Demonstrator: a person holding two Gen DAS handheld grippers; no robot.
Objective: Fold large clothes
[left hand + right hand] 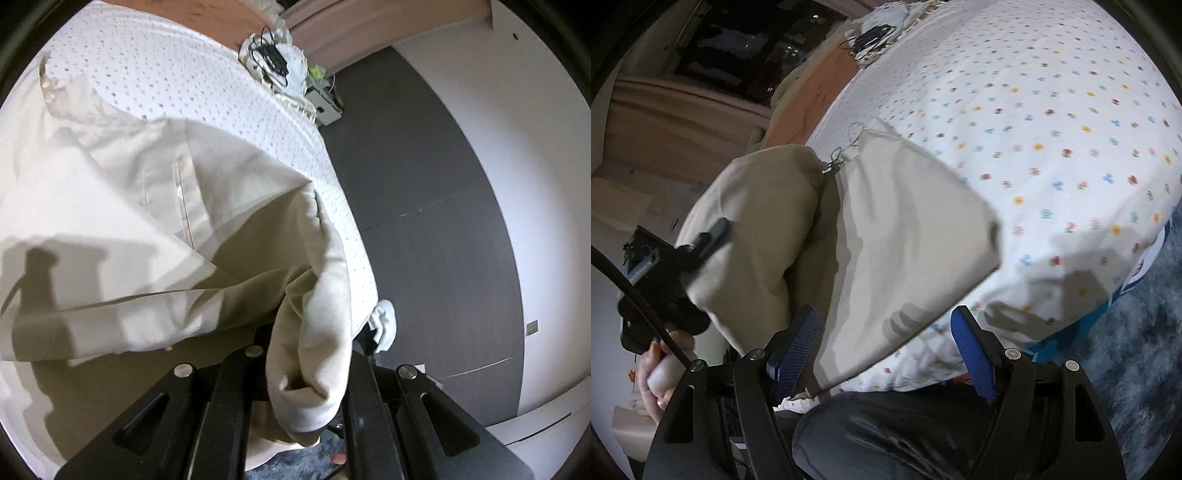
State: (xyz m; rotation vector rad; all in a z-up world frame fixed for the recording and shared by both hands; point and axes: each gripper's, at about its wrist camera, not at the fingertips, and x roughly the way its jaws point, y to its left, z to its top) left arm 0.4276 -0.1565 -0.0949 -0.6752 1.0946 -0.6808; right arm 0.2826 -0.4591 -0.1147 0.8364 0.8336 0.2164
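Nearest me, my left gripper (306, 373) is clamped on a bunched fold of the cream garment (147, 221); my right gripper (886, 354) stands wide, a loose edge of the cloth between its blue pads (799, 347) but not pinched. Beyond both, the garment runs away from me across the flowered bedsheet (1052, 129), so the left hand leads the fold.

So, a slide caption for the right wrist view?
Open right tongs beside beige garment on floral bedsheet.

Matt beige woven cloth garment (905, 229), flower-dotted cotton sheet (1052, 110), shaggy blue-grey carpet (1137, 350).
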